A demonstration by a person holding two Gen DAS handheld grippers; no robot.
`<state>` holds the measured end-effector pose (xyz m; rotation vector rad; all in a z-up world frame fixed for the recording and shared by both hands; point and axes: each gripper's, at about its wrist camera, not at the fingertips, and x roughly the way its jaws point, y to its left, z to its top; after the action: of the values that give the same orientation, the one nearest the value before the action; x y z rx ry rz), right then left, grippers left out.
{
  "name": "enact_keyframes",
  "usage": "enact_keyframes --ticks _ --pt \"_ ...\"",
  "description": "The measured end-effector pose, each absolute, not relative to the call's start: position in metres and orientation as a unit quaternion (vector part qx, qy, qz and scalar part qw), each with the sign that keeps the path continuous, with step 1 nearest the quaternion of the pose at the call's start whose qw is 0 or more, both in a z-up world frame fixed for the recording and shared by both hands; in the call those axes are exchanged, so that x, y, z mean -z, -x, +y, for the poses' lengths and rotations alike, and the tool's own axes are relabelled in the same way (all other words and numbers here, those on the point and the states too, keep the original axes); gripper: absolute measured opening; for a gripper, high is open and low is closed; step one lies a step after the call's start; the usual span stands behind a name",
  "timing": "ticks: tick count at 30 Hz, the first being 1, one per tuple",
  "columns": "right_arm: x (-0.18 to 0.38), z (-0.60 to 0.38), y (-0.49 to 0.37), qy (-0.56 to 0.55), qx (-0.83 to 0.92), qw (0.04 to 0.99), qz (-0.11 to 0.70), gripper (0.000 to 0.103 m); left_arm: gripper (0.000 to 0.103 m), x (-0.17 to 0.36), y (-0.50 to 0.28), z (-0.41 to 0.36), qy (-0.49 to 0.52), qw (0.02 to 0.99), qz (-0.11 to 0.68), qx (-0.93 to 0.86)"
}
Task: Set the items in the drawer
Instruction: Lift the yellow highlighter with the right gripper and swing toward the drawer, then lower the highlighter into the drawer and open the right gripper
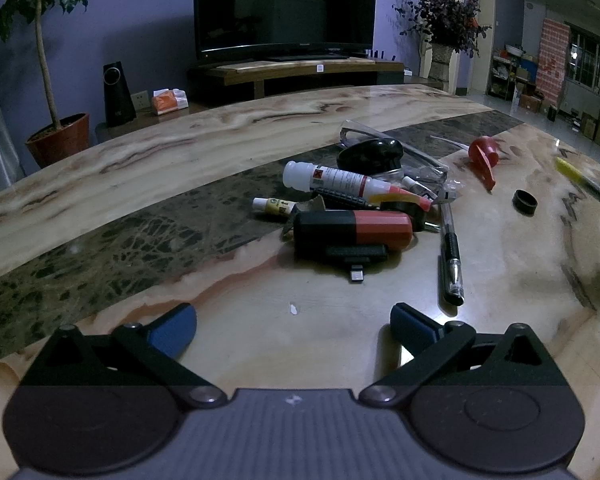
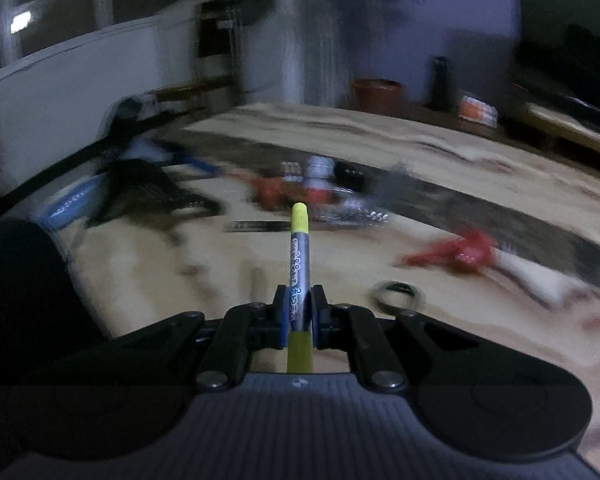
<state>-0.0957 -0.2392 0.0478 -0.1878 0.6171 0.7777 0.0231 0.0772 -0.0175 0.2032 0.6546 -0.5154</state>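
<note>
My right gripper [image 2: 299, 312] is shut on a yellow-capped marker [image 2: 299, 248] that sticks out forward between its blue pads, above the marble table [image 2: 220, 264]. In the left wrist view the same yellow marker [image 1: 568, 166] shows at the far right edge. My left gripper [image 1: 294, 322] is open just over the table, nothing between its blue fingers [image 1: 176, 330]. Ahead of it lies a pile: a red-and-black cylinder [image 1: 354, 228], a white glue bottle [image 1: 328, 178], a black pen [image 1: 450, 256], a small white tube [image 1: 272, 206]. No drawer is in view.
A red funnel-like piece [image 1: 484, 156], a black ring [image 1: 525, 202], clear glasses [image 1: 396, 152] and a black oval case [image 1: 370, 156] lie farther back. Beyond the table stand a TV [image 1: 284, 4], a potted plant [image 1: 58, 136] and a speaker [image 1: 118, 94]. The right wrist view is motion-blurred.
</note>
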Motion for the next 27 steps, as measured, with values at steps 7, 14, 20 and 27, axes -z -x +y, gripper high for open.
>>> enact_keyframes --ticks 7,14,20,27 --pt "-0.034 -0.179 0.148 0.172 -0.527 0.777 0.298 0.012 0.103 0.018 -0.023 0.077 -0.099 0.909 0.317 0.250" --pt "0.021 -0.136 0.177 0.270 -0.547 0.703 0.366 0.012 0.103 0.018 -0.023 0.077 -0.099 0.909 0.317 0.250" --pt "0.072 -0.115 0.188 0.353 -0.505 0.673 0.409 0.012 0.103 0.018 -0.023 0.077 -0.098 0.909 0.317 0.250" --pt "0.125 -0.098 0.185 0.381 -0.458 0.659 0.458 0.012 0.103 0.018 -0.023 0.077 -0.098 0.909 0.317 0.250"
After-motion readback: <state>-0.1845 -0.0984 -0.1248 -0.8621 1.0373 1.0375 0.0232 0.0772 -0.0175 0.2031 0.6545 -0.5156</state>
